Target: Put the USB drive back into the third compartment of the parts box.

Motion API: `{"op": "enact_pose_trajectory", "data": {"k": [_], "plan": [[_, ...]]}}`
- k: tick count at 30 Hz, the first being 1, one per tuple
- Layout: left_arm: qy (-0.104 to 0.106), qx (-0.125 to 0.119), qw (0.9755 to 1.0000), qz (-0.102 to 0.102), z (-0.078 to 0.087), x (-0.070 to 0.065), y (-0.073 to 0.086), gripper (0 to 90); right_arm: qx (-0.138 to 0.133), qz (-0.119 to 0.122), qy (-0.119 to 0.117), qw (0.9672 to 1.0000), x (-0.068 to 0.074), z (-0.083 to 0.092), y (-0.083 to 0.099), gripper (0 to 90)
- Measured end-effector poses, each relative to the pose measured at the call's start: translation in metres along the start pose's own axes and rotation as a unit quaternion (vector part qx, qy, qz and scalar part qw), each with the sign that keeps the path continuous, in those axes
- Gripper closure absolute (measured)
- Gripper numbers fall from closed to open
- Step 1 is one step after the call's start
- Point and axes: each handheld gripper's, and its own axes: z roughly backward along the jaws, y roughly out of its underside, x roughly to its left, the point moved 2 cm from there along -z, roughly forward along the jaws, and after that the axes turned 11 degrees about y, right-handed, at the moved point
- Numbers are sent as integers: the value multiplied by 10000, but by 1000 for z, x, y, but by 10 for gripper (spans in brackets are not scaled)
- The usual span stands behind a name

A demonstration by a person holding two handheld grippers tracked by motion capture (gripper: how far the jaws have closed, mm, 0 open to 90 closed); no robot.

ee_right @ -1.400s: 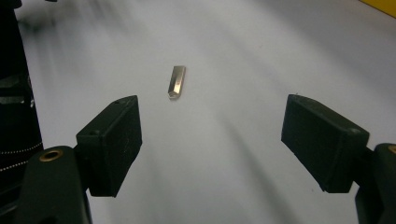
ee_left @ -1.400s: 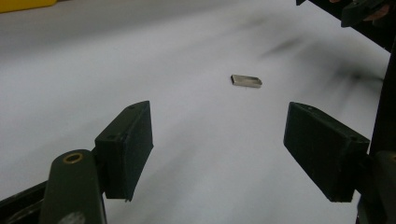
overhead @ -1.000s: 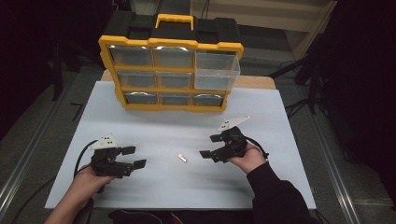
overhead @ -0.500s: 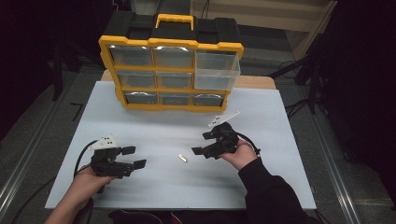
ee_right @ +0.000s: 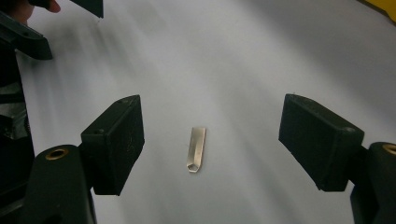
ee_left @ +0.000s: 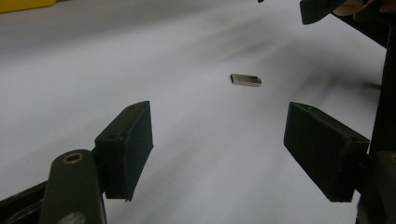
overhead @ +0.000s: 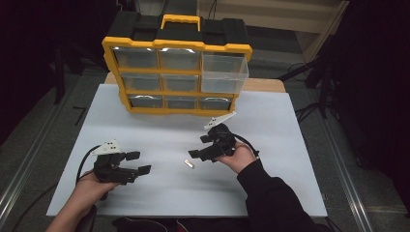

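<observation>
A small flat silver metal piece [overhead: 189, 164] lies on the white table top [overhead: 270, 140], between the two grippers. In the right gripper view the metal piece [ee_right: 196, 149] sits between the wide-apart jaws, just beyond them. My right gripper [overhead: 203, 146] is open and hovers just right of the piece. My left gripper [overhead: 138, 162] is open at the table's left, well short of the piece; in the left gripper view the piece [ee_left: 245, 80] lies farther off.
A yellow and black organiser box [overhead: 176, 77] with clear drawers stands at the table's far edge; its top right drawer [overhead: 225, 73] is pulled out. The right hand's sleeve [overhead: 275, 198] comes in from the bottom right.
My right gripper has moved left and a little forward to the metal piece. The left gripper has stayed where it was.
</observation>
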Motion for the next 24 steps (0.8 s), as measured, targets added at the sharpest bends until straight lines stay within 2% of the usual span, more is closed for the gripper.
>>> {"op": "enact_pose_trajectory", "data": {"k": [13,24], "plan": [[-4,2,10000,-2,0,1,0,252,-7,64,-10,10000,12,-18,-13,200],[1,-3,10000,2,0,0,0,252,155,126,77,9998,13,-24,-10,200]]}}
